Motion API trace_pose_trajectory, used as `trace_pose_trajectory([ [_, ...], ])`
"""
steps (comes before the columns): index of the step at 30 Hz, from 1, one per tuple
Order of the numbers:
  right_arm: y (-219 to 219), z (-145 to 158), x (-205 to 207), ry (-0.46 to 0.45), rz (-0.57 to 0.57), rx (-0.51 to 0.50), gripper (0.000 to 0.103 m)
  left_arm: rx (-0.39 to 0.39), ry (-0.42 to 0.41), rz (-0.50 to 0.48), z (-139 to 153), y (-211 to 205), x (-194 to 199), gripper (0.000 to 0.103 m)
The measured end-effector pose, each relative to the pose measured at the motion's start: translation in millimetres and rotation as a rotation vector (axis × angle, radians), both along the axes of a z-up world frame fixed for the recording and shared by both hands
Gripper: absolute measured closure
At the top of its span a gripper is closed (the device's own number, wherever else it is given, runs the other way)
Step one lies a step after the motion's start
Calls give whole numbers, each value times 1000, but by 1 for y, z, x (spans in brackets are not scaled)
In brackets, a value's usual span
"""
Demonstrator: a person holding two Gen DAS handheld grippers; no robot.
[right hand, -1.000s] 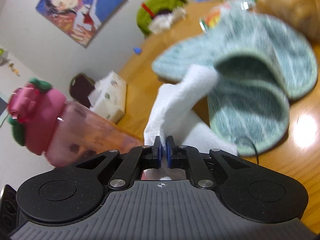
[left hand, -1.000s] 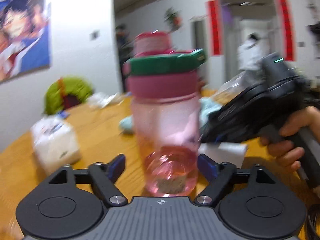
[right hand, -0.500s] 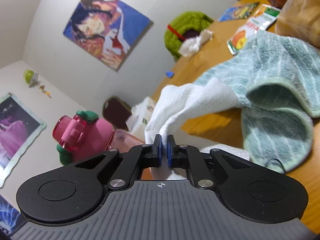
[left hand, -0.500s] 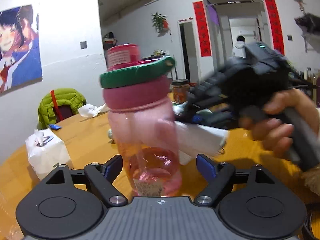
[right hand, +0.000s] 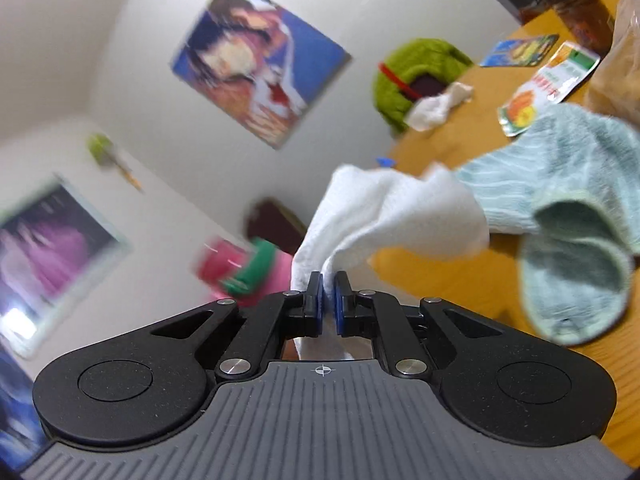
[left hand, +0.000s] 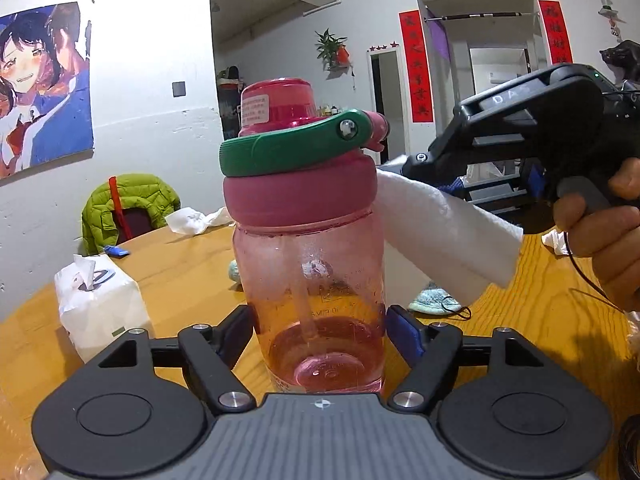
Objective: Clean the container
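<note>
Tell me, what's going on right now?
Left gripper shut on pink bottle. Right gripper shut on white cloth, cloth at bottle's lid. Nothing blocking.

"DAS" on right gripper housing

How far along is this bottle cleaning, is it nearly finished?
Set-up looks done: the left gripper has its fingers closed on the pink bottle, held upright, and the right gripper pinches a white cloth. In hand: the cloth touches the bottle's side just under the lid. Left: apparently most of the wiping; speckles still show on the plastic, and the lid is on.
</note>
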State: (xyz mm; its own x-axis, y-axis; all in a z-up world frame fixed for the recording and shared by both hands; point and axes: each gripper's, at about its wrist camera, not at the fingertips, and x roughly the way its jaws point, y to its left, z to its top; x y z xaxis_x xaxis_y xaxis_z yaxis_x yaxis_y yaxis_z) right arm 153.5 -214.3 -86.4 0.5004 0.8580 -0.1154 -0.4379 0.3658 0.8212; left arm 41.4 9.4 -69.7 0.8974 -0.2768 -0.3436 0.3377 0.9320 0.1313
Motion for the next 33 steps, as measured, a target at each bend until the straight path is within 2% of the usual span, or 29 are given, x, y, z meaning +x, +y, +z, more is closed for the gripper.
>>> trace_pose_trajectory([
  [16,1,-6,6,46,16,-75,91,-2,-1,-5,0,4,2,32],
  [19,-6,0,0,10,9,2,90,-1,-2,-11,0,4,2,32],
  [20,-5,0,0,12,-1,-8,90,0,-2,-13,0,4,2,32],
  [25,16,-26,15,132,-20,-166,91,-1,-3,-17,0,5,1,32],
  [28,33,-40,27,217,14,-374,92,-1,-3,-18,0,5,1,32],
  [31,34,-33,24,198,29,-405,92,-1,-3,-18,0,6,1,32],
  [33,27,-20,15,133,23,-357,92,-1,-3,-18,0,5,1,32],
])
